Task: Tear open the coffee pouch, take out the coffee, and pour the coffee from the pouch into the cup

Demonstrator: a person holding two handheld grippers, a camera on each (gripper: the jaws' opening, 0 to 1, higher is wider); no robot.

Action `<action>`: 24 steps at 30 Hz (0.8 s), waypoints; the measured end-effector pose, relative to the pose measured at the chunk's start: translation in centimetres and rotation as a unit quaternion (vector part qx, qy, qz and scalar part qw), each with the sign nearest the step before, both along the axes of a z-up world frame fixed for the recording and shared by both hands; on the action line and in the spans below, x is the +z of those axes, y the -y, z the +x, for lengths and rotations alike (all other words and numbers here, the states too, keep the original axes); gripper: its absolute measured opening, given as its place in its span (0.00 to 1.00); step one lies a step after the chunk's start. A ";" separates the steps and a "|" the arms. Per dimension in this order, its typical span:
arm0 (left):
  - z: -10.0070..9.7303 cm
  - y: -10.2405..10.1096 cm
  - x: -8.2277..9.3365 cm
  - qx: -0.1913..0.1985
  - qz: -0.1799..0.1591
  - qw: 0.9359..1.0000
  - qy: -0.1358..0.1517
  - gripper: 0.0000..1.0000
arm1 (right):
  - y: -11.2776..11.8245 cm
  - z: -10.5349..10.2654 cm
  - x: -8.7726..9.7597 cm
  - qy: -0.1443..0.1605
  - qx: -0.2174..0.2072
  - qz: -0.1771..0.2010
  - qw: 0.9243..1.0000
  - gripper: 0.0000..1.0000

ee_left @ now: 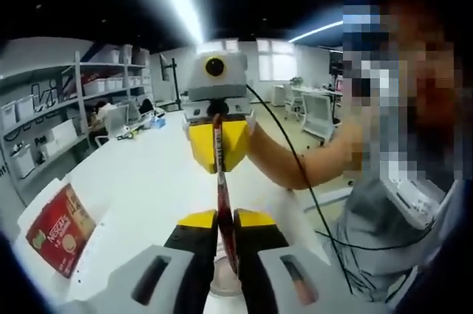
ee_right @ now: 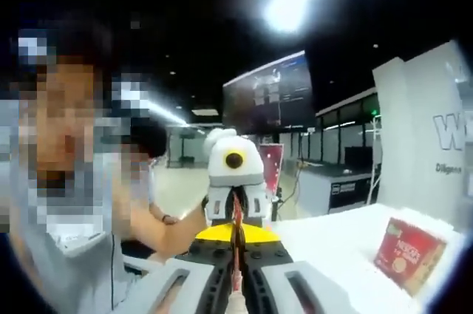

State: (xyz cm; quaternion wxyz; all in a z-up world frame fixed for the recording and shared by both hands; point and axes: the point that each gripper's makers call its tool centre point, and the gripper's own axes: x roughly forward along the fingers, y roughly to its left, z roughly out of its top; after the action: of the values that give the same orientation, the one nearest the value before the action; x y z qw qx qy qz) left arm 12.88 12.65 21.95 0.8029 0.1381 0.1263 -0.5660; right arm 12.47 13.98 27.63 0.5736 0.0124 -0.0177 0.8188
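Note:
A thin red coffee stick pouch (ee_left: 221, 181) is stretched edge-on between both grippers above the white table (ee_left: 148, 181). My left gripper (ee_left: 225, 218) is shut on its near end, yellow tips pressed together on it. The right gripper (ee_left: 219, 148) faces me and is shut on the far end. In the right gripper view the same pouch (ee_right: 236, 255) runs up from my right gripper (ee_right: 236, 236) to the left gripper (ee_right: 236, 210) opposite. Something pale and round, perhaps a cup (ee_left: 225, 288), sits low between my left jaws.
A red Nescafe box (ee_left: 63, 229) (ee_right: 408, 251) lies on the table to one side. A person (ee_left: 384, 181) stands close behind the grippers, a forearm (ee_left: 295, 162) reaching in. Shelves with bins (ee_left: 44, 122) line the far wall.

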 end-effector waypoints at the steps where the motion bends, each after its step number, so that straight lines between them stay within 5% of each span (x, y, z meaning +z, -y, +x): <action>1: 0.0 0.0 0.0 -0.002 -0.001 1.000 -0.001 0.12 | 0.2 0.0 -0.1 -0.004 -0.002 0.005 1.000 0.03; 8: -0.3 0.6 -0.7 -0.018 0.012 1.000 -0.002 0.12 | 2.5 0.0 -0.7 -0.036 -0.052 0.110 0.992 0.02; 15: -0.2 1.7 -1.2 -0.029 0.016 0.999 0.006 0.12 | 5.2 0.4 -1.9 -0.077 -0.104 0.215 0.968 0.02; 24: -0.3 2.1 -2.0 -0.043 0.023 0.999 0.011 0.12 | 5.5 1.2 -5.5 -0.112 -0.142 0.269 0.946 0.02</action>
State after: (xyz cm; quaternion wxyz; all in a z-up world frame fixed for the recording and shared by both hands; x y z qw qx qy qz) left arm 12.59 10.51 19.99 0.7756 0.1678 0.1241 -0.5957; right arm 13.71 8.43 22.12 0.6577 0.2550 -0.1746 0.6869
